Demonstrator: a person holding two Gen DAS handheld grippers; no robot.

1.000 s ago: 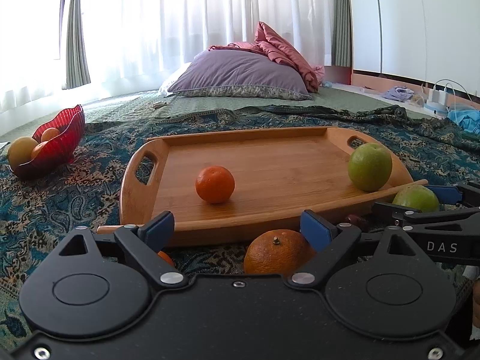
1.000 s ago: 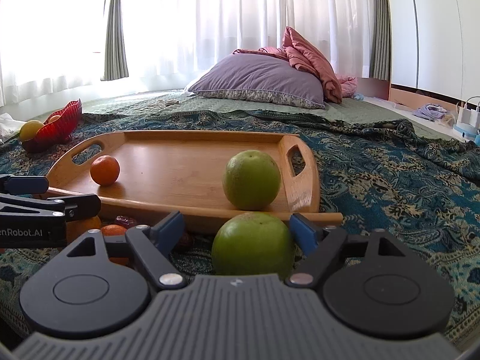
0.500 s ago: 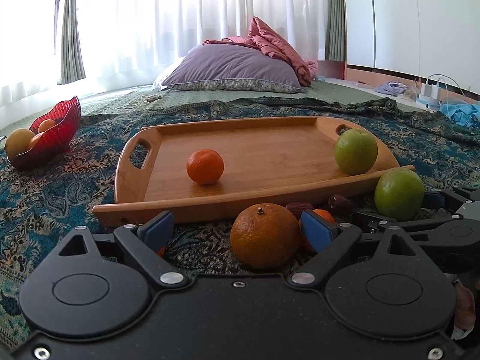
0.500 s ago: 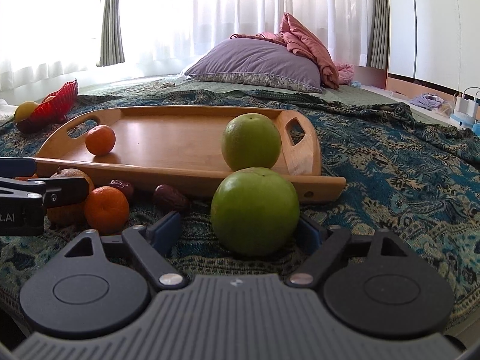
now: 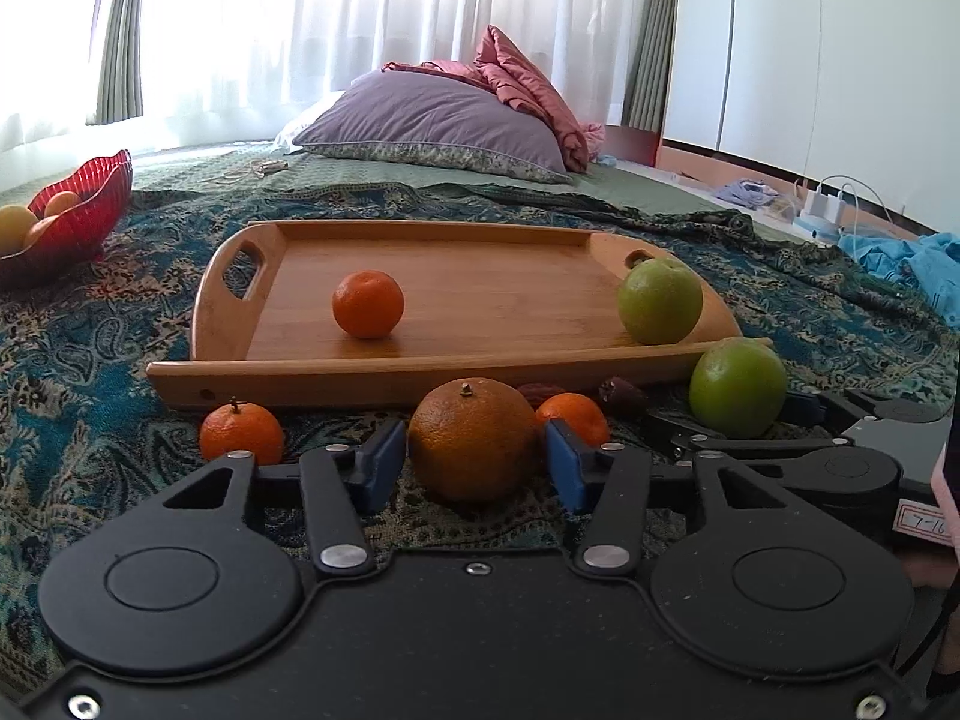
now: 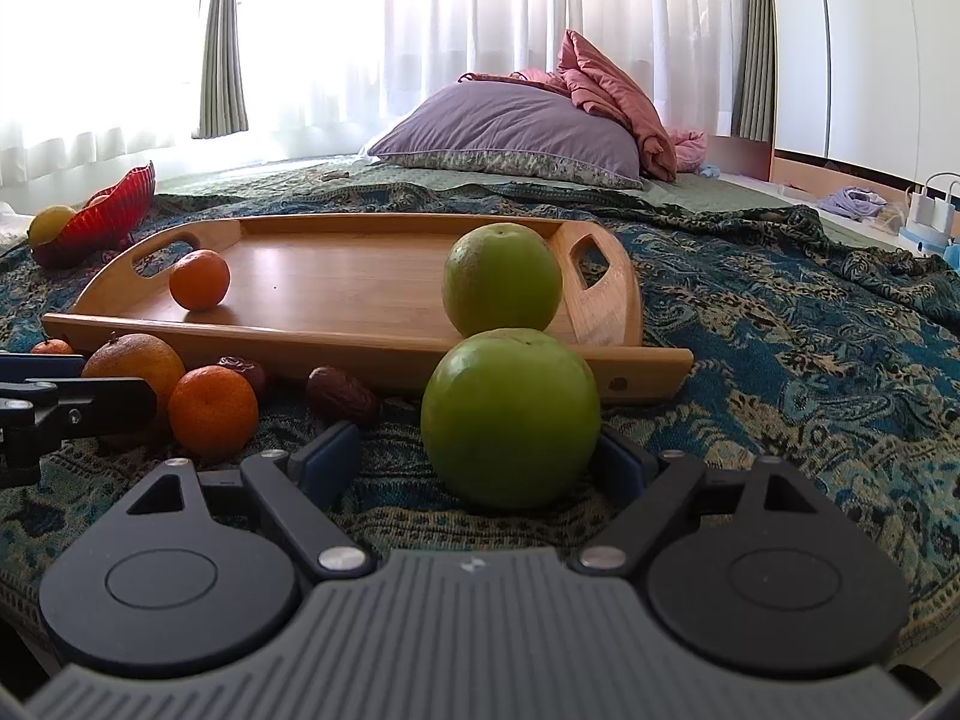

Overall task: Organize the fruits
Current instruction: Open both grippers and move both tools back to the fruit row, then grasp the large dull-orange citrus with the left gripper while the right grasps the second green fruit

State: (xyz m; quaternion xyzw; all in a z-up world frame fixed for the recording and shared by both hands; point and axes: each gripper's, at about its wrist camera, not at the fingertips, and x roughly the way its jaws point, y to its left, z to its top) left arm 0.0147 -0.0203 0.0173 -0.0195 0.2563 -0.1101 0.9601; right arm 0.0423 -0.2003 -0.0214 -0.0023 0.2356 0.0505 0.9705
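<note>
Closing just now, your left gripper (image 5: 474, 468) brackets the large orange (image 5: 473, 439), pads at its sides. Your right gripper (image 6: 480, 468) gapes around the green fruit (image 6: 510, 417). Beyond lies the wooden tray (image 5: 456, 372). A handwritten label (image 5: 924, 521) reads "7-1…".

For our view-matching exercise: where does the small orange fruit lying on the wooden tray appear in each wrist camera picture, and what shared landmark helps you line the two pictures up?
Left wrist view: the small orange fruit lies left of centre on the wooden tray, well left of the green fruit there.
Right wrist view: it sits far left on the tray, beside the left handle cutout.
Shared landmark: the purple pillow behind the tray.
</note>
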